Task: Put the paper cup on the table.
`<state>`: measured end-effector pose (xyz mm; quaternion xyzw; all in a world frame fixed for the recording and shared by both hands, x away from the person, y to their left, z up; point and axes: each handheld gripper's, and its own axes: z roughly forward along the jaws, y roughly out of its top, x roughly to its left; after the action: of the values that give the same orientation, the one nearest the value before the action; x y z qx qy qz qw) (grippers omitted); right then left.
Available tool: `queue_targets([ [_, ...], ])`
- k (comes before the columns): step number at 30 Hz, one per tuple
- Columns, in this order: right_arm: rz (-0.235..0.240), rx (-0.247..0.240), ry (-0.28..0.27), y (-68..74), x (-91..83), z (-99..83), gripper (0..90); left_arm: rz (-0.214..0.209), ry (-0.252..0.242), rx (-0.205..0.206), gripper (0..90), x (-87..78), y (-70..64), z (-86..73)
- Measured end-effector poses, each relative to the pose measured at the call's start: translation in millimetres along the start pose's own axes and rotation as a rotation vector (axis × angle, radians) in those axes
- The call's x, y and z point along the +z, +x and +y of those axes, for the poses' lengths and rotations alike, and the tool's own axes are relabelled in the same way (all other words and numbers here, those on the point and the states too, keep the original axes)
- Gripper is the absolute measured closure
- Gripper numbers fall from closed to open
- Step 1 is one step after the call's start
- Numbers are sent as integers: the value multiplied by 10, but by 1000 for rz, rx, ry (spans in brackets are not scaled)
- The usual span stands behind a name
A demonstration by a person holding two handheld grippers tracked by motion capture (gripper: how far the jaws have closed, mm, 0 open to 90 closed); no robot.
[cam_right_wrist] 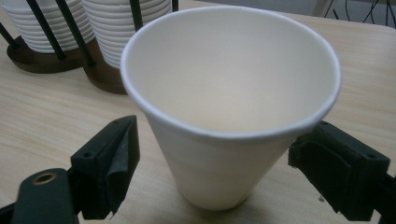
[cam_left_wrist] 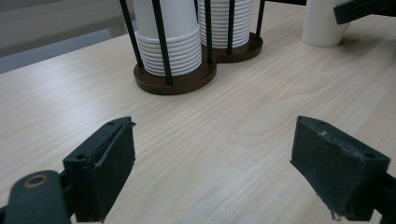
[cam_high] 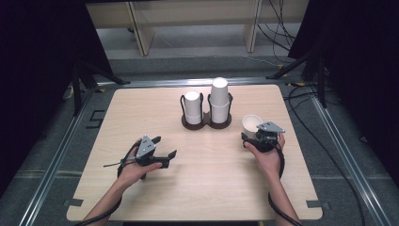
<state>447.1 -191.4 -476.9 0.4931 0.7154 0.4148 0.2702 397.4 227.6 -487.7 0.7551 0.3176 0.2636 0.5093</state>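
A single white paper cup [cam_high: 251,123] stands upright and empty on the right half of the wooden table [cam_high: 211,174]. My right gripper [cam_high: 255,134] is just in front of it. In the right gripper view the cup [cam_right_wrist: 233,93] sits between the jaws of the right gripper [cam_right_wrist: 224,156], which is open, with a gap showing on each side of the cup's lower wall. My left gripper [cam_high: 165,146] is open over bare table at the left front. In the left gripper view the left gripper [cam_left_wrist: 215,140] has nothing between its jaws.
A dark two-slot cup holder [cam_high: 207,123] at the table's centre back holds two stacks of upturned white cups, the right stack [cam_high: 219,98] taller than the left stack [cam_high: 192,106]. It stands ahead of the left gripper, as holder [cam_left_wrist: 187,79]. Cables and frame legs lie beyond the table.
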Motion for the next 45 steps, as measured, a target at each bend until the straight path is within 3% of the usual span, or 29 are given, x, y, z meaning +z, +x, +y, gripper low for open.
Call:
queue_targets([
  [1,-3,-5,-18,1,-2,-2,156,-1,1,-3,129,0,-2,-4],
  [4,-10,6,12,19,-76,-8,156,-2,-2,-10,129,2,-10,-32],
  [10,-33,-2,8,17,-153,-60,156,4,-3,-11,129,4,-13,-54],
  [11,-25,48,17,54,-189,-73,156,2,-4,-11,129,4,-12,-55],
  [13,-39,1,-2,26,-205,-98,156,3,-8,-10,129,5,-13,-60],
  [15,-26,22,6,44,-243,-115,156,0,-18,-21,129,14,-17,-69],
  [17,-23,-5,5,35,-273,-131,156,7,-16,-9,129,5,-11,-64],
  [18,-22,24,15,68,-305,-139,157,9,-18,-10,130,4,-12,-65],
  [19,-22,24,15,68,-305,-139,157,9,-18,-10,130,4,-12,-65],
  [20,-16,1,9,49,-307,-142,158,7,-17,-11,130,3,-15,-65],
  [23,-12,7,2,75,-347,-157,158,10,-17,-10,130,-6,-16,-65],
  [26,-9,-18,-14,72,-374,-174,157,9,-34,-22,131,-1,-18,-74],
  [30,-13,6,-23,86,-445,-218,157,17,-40,-14,132,-2,-20,-73],
  [31,-13,35,-6,108,-477,-232,157,18,-40,-14,132,-2,-20,-74],
  [32,-3,-14,-39,70,-493,-264,156,16,-40,-18,132,-2,-20,-75],
  [34,-6,19,-38,81,-535,-296,156,16,-38,-24,133,-2,-18,-75],
  [39,-5,11,-54,65,-607,-354,155,18,-37,-21,134,0,-25,-75],
  [40,15,1,-88,65,-629,-390,155,20,-41,-21,134,0,-22,-75],
  [41,15,1,-88,65,-629,-390,155,20,-41,-21,135,0,-22,-75],
  [42,8,28,-76,83,-655,-416,155,22,-44,-19,135,-1,-18,-75],
  [45,9,42,-88,99,-703,-476,155,24,-38,-28,136,-5,-21,-77],
])
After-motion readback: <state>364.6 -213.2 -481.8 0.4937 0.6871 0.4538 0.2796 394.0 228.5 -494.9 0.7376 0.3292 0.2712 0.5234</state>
